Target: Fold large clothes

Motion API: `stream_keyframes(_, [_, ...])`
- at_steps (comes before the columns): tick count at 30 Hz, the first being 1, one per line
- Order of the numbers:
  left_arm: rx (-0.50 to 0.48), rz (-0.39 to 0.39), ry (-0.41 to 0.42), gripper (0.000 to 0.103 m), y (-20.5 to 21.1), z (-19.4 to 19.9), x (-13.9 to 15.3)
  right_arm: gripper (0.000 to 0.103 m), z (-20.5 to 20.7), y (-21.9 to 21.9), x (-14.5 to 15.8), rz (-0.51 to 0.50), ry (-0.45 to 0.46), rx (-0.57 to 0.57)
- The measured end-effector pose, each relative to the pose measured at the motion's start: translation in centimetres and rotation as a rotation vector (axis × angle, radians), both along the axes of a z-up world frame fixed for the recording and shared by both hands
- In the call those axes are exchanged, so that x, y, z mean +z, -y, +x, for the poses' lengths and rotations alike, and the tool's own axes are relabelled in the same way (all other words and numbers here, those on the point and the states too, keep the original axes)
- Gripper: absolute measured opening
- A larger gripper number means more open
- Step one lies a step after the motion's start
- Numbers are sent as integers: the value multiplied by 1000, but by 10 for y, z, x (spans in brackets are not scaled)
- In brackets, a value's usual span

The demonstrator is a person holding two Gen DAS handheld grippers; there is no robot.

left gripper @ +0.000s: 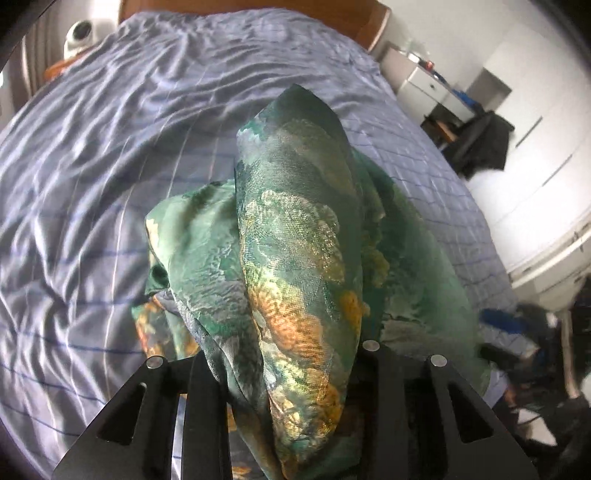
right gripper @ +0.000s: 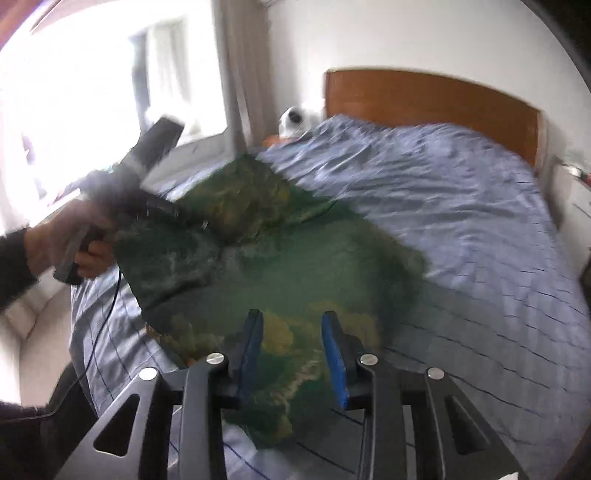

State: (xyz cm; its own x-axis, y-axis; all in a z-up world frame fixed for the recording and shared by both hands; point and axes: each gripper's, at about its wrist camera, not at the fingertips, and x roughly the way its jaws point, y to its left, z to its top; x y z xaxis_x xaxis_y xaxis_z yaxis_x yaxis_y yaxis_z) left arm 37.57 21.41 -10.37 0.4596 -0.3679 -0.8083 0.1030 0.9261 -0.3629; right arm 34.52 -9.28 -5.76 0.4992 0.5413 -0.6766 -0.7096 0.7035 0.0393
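Cloth point(left gripper: 295, 236) hung bunched from my left gripper point(left gripper: 291, 373), a green piece printed in orange and gold, and its folds filled the gap between the black fingers so fully that the pads were hidden. The gripper was clamped on that fold; the fabric rose from it in a thick ridge and fell away toward the bed point(left gripper: 92, 166). The rest of the cloth lay spread on the blue lined cover, lower half of the bed, nearer the foot than the headboard point(right gripper: 424, 96).

My right gripper point(right gripper: 291, 354) stood spread apart, its blue pads point(right gripper: 251, 350) on either side of a strip of the cloth's near edge (whether they touched it I could not tell, the view being blurred). Through that same camera I saw my left hand point(right gripper: 70, 243) gripping the handle of the other tool, a corner of the cloth lifted and doubled over at its tip.

A white round object point(left gripper: 79, 35) sat beside the headboard. A curtain point(right gripper: 240, 74) hung by the bright window. On the far side of the room stood white drawers point(left gripper: 424, 83) and a dark garment point(left gripper: 484, 144).
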Motion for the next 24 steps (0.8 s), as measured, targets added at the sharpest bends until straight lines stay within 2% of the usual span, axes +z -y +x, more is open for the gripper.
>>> stream_keyframes(2, [12, -18, -19, 34, -11, 2, -15, 33, 8, -21, -24, -33, -41, 13])
stream_keyframes(5, [42, -97, -59, 37, -22, 5, -46, 32, 21, -42, -71, -107, -144, 13])
stream_keyframes(8, [70, -160, -65, 39, -31, 10, -65, 32, 20, -48, -94, -114, -147, -26])
stream_keyframes(10, [82, -209, -74, 40, -37, 11, -71, 32, 21, -48, -96, -111, -147, -46])
stream_keyframes(13, [67, -210, -82, 43, -35, 12, -65, 32, 25, -49, -93, -119, -175, -47])
stream_keyframes(15, [61, -219, -85, 47, -37, 12, -57, 32, 36, -53, -83, -143, -234, -24])
stream_keyframes(18, [43, -257, -81, 51, -46, 11, -45, 32, 57, -57, -50, -101, -322, -14])
stream_keyframes(21, [20, -269, -79, 53, -50, 12, -34, 32, 85, -65, -18, -59, -286, -41])
stream_keyframes(24, [-7, -240, -77, 55, -54, 5, -28, 32, 124, -89, -11, -79, -254, -61])
